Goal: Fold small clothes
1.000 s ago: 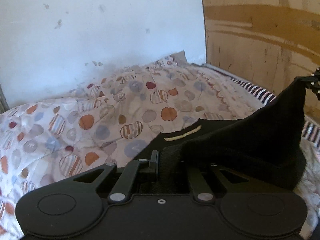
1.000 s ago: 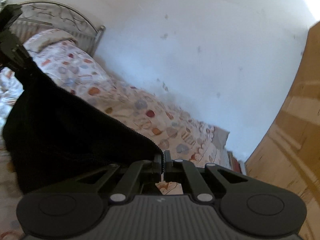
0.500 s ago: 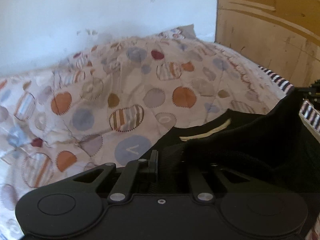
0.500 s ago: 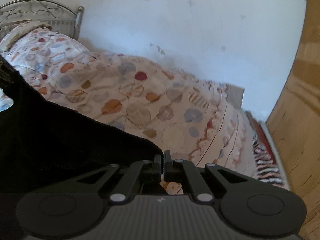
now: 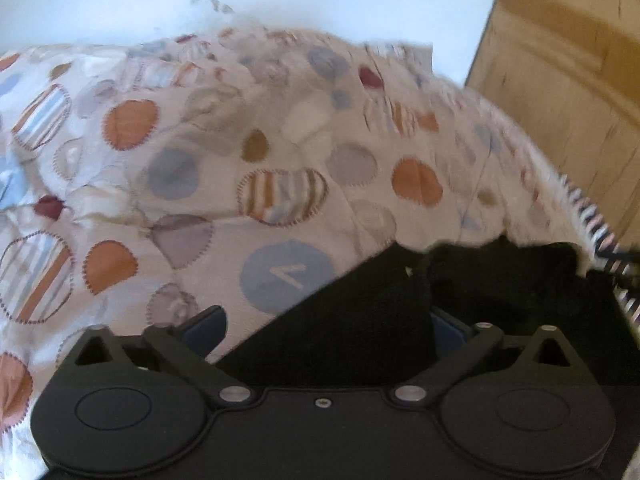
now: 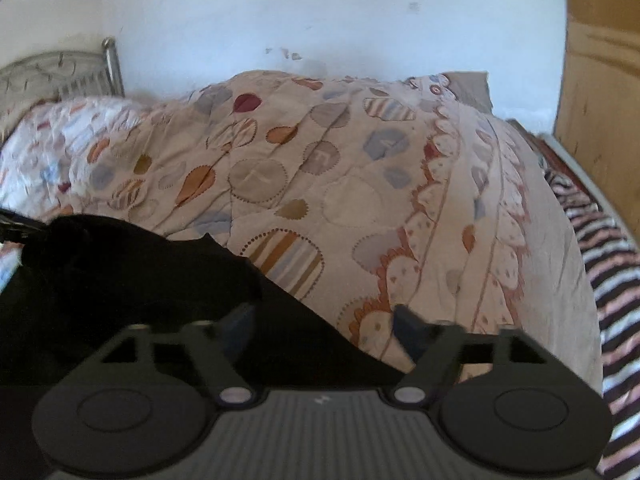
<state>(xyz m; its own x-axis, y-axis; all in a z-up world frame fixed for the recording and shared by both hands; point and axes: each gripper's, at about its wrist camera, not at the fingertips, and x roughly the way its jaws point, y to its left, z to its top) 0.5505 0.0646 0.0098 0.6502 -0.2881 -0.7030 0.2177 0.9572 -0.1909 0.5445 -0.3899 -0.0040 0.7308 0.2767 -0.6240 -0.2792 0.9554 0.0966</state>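
Observation:
A black knitted garment lies on the patterned quilt. In the left wrist view it fills the lower right, and my left gripper stands open over its near edge, jaws wide apart. In the right wrist view the same black garment lies at the lower left, and my right gripper is open over its edge, one finger above the cloth, the other above the quilt. Neither gripper holds anything.
A white wall runs behind the bed. A wooden panel stands at the right. A metal headboard is at the far left. A striped sheet shows along the bed's right edge.
Both grippers lowered the held-up garment onto the quilt and opened, letting it go. The garment now lies flat instead of hanging between them.

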